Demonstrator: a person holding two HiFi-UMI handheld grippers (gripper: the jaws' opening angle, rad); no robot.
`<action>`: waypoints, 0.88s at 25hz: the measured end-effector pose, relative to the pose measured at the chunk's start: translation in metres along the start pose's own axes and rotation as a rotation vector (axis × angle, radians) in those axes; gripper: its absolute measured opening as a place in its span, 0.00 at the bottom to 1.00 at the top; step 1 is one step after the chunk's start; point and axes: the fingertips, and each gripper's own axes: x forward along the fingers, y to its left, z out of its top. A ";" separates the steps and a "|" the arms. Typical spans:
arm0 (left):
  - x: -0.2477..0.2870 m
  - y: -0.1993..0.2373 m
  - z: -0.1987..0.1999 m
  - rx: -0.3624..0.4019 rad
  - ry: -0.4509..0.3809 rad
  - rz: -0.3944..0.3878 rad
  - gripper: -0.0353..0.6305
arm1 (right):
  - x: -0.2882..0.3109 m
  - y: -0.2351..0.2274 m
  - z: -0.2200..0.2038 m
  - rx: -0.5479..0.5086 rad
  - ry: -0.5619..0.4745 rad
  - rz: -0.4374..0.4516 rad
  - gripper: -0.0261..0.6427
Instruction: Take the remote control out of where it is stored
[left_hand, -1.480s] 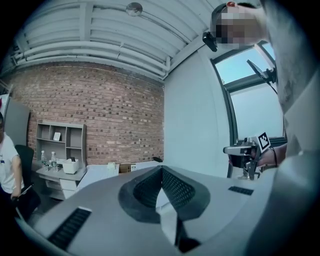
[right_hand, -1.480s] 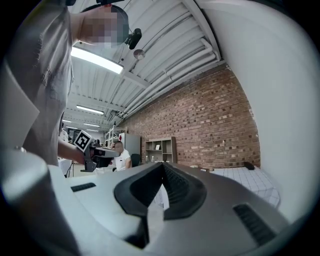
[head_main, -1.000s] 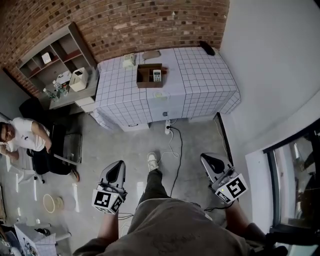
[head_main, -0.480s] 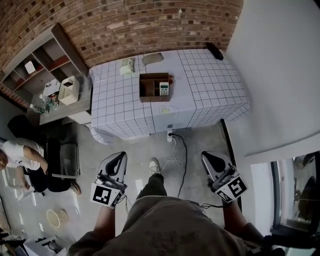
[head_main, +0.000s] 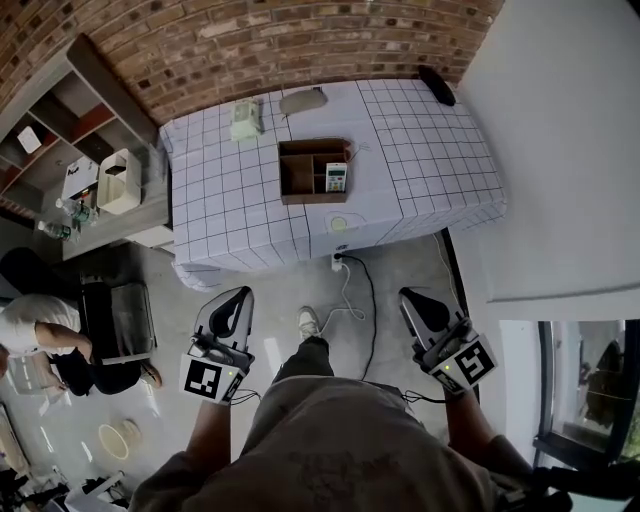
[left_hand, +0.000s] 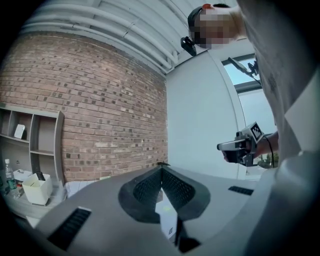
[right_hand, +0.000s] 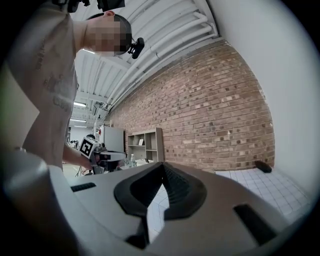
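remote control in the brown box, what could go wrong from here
The black cable trails across the floor in front of the table, so it is a trip hazard on the walk up. The remote control lies in a walled compartment of the brown box, so a grab may snag the walls or drag the box.

The remote control (head_main: 336, 177) is small and pale (darker patch at its far end); it lies flat in the right compartment of an open brown box (head_main: 300, 172); well ahead of the left gripper (head_main: 238, 298) and right gripper (head_main: 411, 298), roughly between them.
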 end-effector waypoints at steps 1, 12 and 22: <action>0.005 0.006 0.003 -0.007 -0.007 -0.004 0.06 | 0.009 -0.003 0.001 0.000 0.005 0.000 0.06; 0.049 0.072 0.015 -0.022 -0.022 -0.062 0.06 | 0.096 -0.015 0.011 -0.004 0.020 0.011 0.06; 0.061 0.098 0.014 -0.035 -0.032 -0.075 0.06 | 0.123 -0.018 0.014 -0.025 0.048 0.008 0.06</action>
